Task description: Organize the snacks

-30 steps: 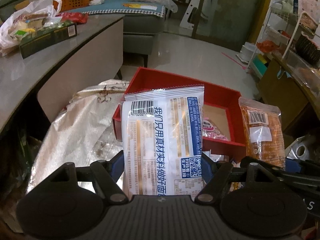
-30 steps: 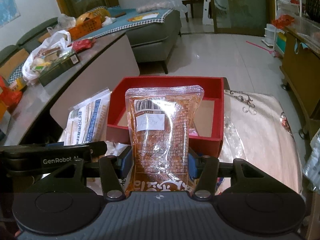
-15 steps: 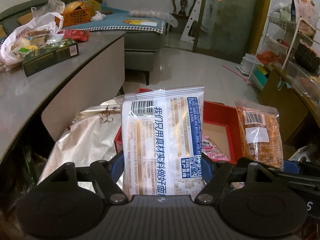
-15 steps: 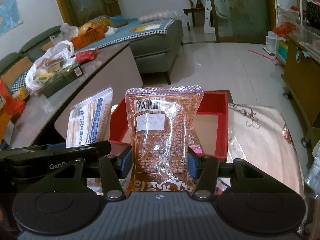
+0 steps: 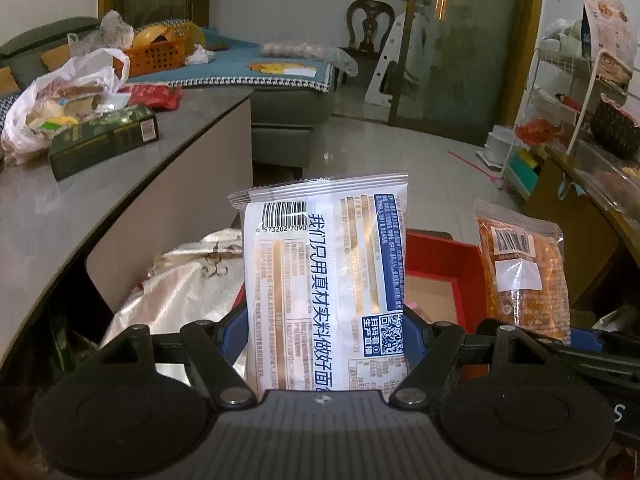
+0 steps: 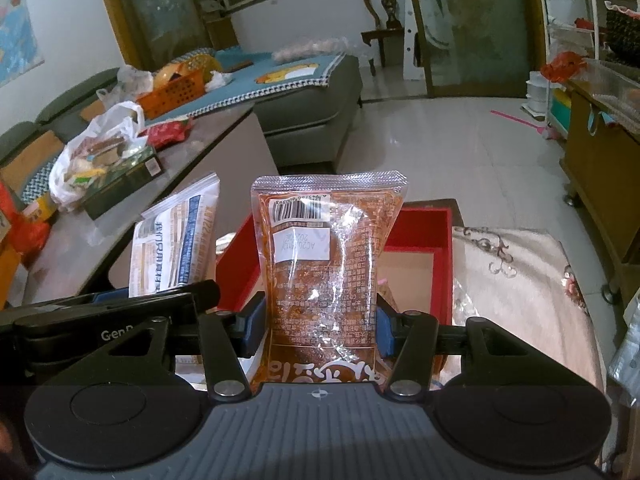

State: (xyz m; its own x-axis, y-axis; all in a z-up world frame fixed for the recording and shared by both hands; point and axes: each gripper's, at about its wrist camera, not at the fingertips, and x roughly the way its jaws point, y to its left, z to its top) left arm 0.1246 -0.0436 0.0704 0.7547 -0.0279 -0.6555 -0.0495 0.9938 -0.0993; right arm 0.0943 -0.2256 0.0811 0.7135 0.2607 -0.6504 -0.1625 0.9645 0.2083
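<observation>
My left gripper (image 5: 325, 330) is shut on a white and blue snack packet (image 5: 324, 276), held upright. My right gripper (image 6: 320, 326) is shut on a clear orange-brown snack pouch (image 6: 324, 276), also upright. Each packet shows in the other view: the orange pouch (image 5: 524, 272) to the right, the white packet (image 6: 176, 248) to the left. A red open box (image 6: 416, 224) lies below and beyond both packets, partly hidden by them; it also shows in the left wrist view (image 5: 440, 256). Both grippers are above its near edge, side by side.
A shiny cream cloth (image 6: 516, 280) covers the surface under the box. A grey table (image 5: 80, 200) at the left holds a green box (image 5: 104, 140) and a plastic bag of food (image 5: 64, 100). A sofa (image 6: 304, 92) stands behind, wooden furniture (image 6: 600, 152) at the right.
Both grippers have risen and tilted up with their packets. The red box has dropped lower in both views and more of the room shows.
</observation>
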